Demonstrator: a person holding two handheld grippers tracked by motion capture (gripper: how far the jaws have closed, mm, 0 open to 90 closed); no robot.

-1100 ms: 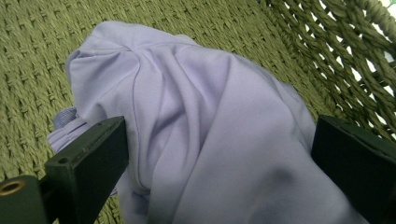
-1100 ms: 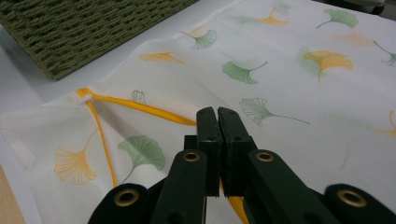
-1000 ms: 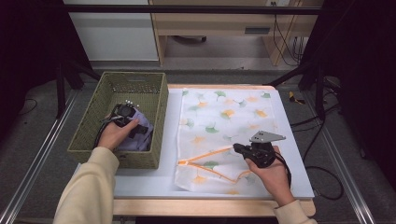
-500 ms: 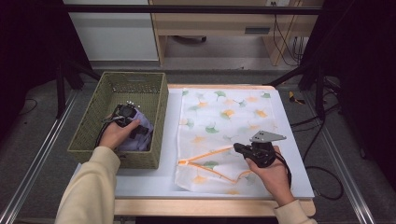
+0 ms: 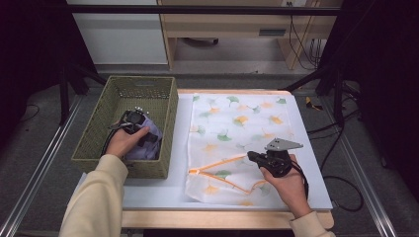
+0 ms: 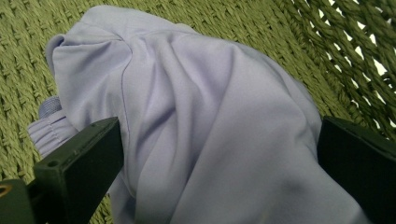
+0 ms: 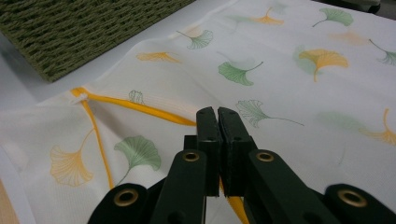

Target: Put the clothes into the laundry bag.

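A lavender garment (image 5: 151, 142) lies bunched in the green woven basket (image 5: 94, 134). My left gripper (image 5: 132, 118) is down in the basket over it. In the left gripper view its jaws (image 6: 217, 154) stand wide open on either side of the garment (image 6: 210, 116). A white mesh bag (image 5: 237, 121) printed with ginkgo leaves lies flat on the table. My right gripper (image 5: 251, 156) sits at the bag's orange-trimmed opening (image 5: 217, 164). In the right gripper view the right gripper (image 7: 217, 114) is shut, with the orange trim (image 7: 140, 108) running in between the jaws.
The basket stands at the left of the white table top (image 5: 158, 190), its right wall close to the bag's left edge. A wooden strip (image 5: 207, 217) edges the table's front. Metal rails (image 5: 34, 168) and dark stands flank the table.
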